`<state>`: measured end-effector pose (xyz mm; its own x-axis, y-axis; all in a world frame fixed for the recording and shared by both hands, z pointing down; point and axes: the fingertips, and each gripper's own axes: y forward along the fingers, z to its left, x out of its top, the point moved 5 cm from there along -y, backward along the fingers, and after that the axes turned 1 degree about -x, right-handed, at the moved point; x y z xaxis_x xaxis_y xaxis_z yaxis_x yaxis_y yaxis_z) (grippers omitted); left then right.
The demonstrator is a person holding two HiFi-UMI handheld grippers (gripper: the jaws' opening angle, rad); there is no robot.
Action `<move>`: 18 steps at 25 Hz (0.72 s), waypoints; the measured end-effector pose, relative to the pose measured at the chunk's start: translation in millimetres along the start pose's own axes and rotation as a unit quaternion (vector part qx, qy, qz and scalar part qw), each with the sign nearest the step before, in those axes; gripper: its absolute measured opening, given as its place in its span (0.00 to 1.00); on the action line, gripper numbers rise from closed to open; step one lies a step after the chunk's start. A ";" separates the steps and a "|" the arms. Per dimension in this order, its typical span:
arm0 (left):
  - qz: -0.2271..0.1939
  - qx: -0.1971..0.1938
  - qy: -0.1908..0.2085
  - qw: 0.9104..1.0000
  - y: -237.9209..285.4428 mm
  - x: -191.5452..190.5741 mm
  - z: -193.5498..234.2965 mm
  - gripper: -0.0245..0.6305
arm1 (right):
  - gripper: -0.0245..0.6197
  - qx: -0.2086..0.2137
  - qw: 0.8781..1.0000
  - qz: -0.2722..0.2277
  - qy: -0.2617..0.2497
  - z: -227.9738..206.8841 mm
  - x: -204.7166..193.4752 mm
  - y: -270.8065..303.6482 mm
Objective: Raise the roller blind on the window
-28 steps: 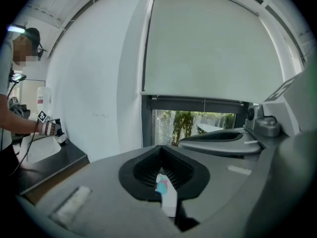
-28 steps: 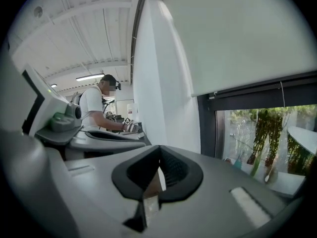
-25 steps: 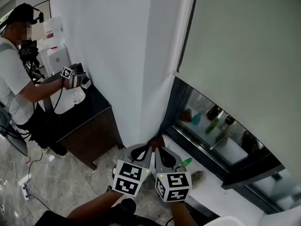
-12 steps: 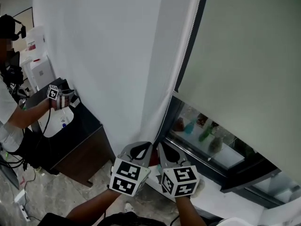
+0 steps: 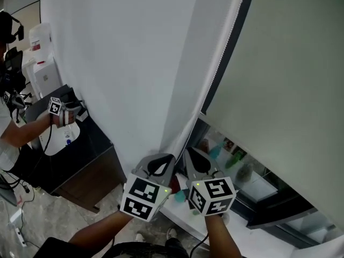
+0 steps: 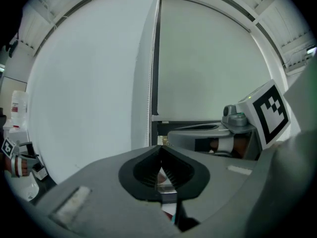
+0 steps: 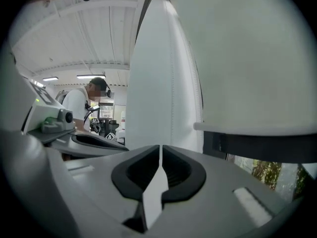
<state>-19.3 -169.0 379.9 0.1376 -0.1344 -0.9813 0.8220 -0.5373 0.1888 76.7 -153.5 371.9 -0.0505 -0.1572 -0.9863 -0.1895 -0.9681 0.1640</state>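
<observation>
Lifted since a second ago, side by side: left gripper (image 5: 172, 158) and right gripper (image 5: 186, 150), tips by the hem of the hanging white fabric curtain (image 5: 134, 63). Both claws pinched shut, nothing seen between. Pale grey roller blind (image 5: 285, 63) just right of the curtain, covering the window's upper part.

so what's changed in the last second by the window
The grey left gripper and right gripper, each with a marker cube, rose side by side toward the bottom edge of the pale grey-green roller blind; the head view tilted up too. Nothing was visibly taken hold of or let go. Both pairs of jaws stayed closed; whether the blind itself rose can't be told.
</observation>
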 end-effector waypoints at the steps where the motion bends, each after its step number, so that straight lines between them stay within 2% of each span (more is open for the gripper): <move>1: -0.001 0.004 0.000 1.000 2.1 1.8 0.8 0.04 | 0.05 0.007 1.000 0.000 -0.003 -3.3 2.7 5.1; 6: 0.000 0.032 -0.005 0.999 15.4 7.8 5.3 0.04 | 0.06 0.047 0.999 -0.010 -0.012 -21.3 19.3 29.6; 13: -0.010 0.078 -0.010 0.997 21.2 17.8 7.9 0.04 | 0.13 0.107 0.993 -0.027 -0.034 -25.2 40.6 55.0; 18: -0.016 0.102 -0.014 0.995 21.0 23.7 9.0 0.04 | 0.13 0.140 0.989 -0.033 -0.039 -31.9 48.1 64.3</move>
<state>-3.8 -191.0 361.0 0.0953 -0.1363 -0.9861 0.6964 -0.6987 0.1639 93.4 -229.5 334.4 -0.1020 -0.0685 -0.9924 -0.4589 -0.8819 0.1080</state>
